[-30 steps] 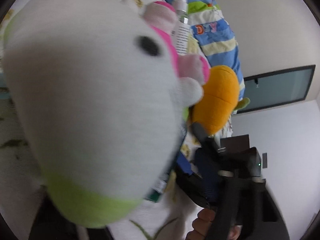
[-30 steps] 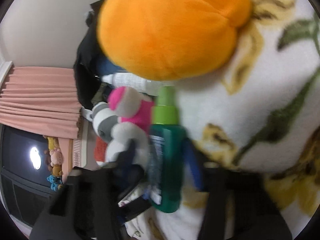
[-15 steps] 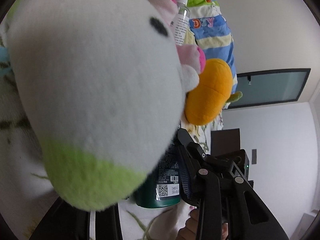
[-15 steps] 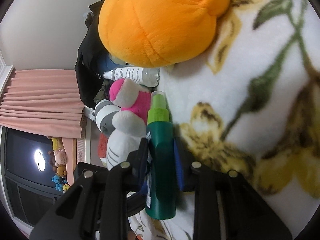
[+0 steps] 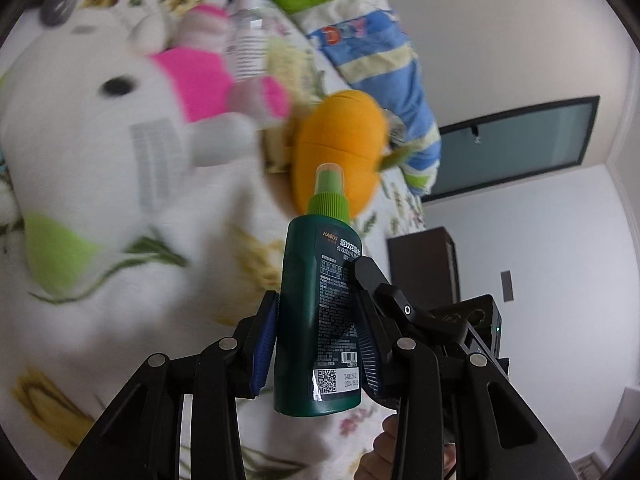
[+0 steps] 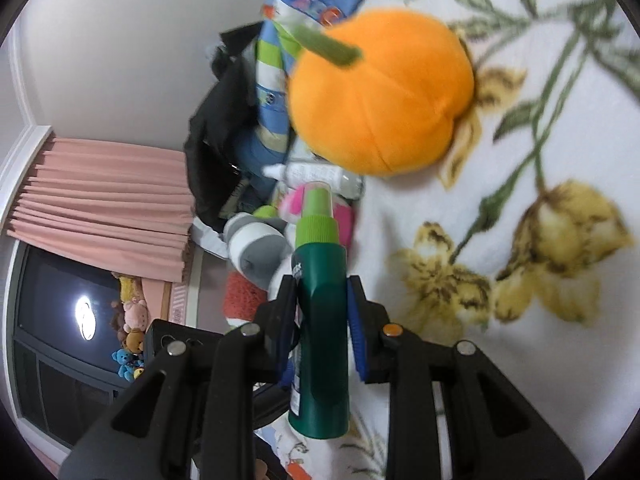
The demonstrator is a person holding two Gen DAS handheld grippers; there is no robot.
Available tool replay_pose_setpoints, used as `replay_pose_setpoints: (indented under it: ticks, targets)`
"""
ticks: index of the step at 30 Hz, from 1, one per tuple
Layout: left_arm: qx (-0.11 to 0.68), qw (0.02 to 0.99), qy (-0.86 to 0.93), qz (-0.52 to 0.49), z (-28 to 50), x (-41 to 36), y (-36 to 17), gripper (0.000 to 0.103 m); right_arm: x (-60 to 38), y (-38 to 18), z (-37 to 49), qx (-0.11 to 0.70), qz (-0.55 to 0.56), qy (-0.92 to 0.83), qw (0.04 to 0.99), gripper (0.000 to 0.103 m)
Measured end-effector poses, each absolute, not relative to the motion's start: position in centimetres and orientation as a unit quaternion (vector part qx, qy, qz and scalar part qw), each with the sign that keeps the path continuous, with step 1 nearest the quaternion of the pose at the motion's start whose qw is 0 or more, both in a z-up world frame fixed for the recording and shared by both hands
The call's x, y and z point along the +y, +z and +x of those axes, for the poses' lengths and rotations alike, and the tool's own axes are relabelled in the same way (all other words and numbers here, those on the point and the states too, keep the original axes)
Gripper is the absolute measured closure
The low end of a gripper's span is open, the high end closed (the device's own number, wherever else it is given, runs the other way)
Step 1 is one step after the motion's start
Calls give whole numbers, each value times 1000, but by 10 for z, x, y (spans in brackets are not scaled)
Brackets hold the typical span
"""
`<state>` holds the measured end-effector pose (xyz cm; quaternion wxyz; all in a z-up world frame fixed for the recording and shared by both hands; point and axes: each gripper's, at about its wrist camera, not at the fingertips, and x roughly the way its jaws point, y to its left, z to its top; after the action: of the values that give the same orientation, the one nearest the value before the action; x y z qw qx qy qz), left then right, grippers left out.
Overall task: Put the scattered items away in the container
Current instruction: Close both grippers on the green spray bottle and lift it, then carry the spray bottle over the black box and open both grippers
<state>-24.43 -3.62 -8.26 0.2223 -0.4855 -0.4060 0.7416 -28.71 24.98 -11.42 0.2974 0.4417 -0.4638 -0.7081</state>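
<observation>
1. Both your left gripper and right gripper clamp one dark green plastic spray bottle with a lime cap, pointing forward.
2. Its label reads "HAIBUS".
3. An orange plush pumpkin lies beyond on the floral blanket.

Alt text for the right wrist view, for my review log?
A green spray bottle is clamped between the jaws of the right gripper, over a white floral blanket. An orange plush toy lies beyond its cap, with pink curtains at far left.
</observation>
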Motion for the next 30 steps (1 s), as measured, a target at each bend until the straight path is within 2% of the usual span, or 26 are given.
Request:
replay_pose_setpoints:
  ticks: [13, 30]
  targets:
    - [-336, 286, 768, -465, -220, 67, 11, 65, 344, -26, -235, -468, 356, -760, 278, 78]
    - [-272, 363, 756, -472, -205, 225, 49, 65, 495, 4, -183, -501, 276, -790, 222, 78]
